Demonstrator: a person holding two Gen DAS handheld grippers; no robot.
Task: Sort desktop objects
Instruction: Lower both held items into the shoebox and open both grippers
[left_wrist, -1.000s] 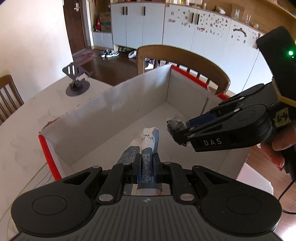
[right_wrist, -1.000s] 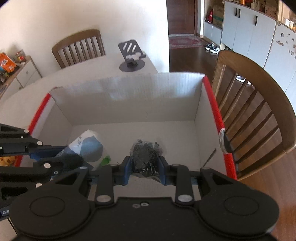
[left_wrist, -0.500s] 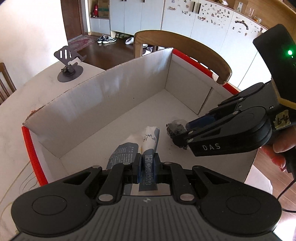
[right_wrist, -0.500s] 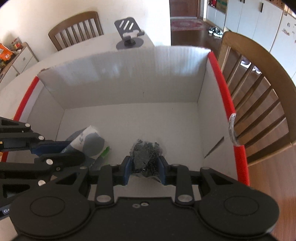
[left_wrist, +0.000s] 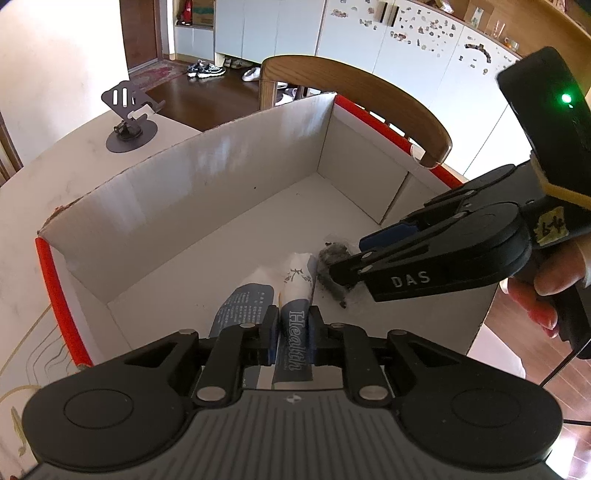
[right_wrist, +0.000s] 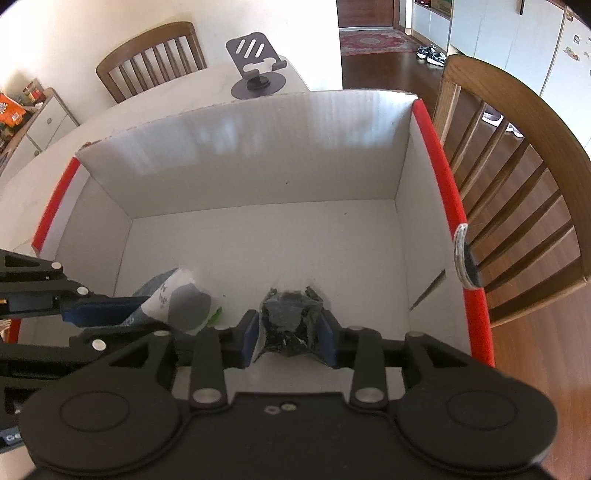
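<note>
Two things hang low inside the white box (right_wrist: 258, 155) on the counter (left_wrist: 48, 173): a packet (left_wrist: 295, 332) between the left claw's (left_wrist: 293, 332) opening jaws, and a dark crinkled bag (right_wrist: 290, 325) between the right claw's (right_wrist: 290, 332) opening jaws, pads touching both.

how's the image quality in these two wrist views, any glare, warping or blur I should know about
Left wrist: strong fisheye bending of the chair and cabinets; a bright sheen on the box far wall; the dark packet by the right gripper looks soft. Right wrist: same warping, dark corners, glare on the box's far wall; the packet between the pads is sharp.
</note>
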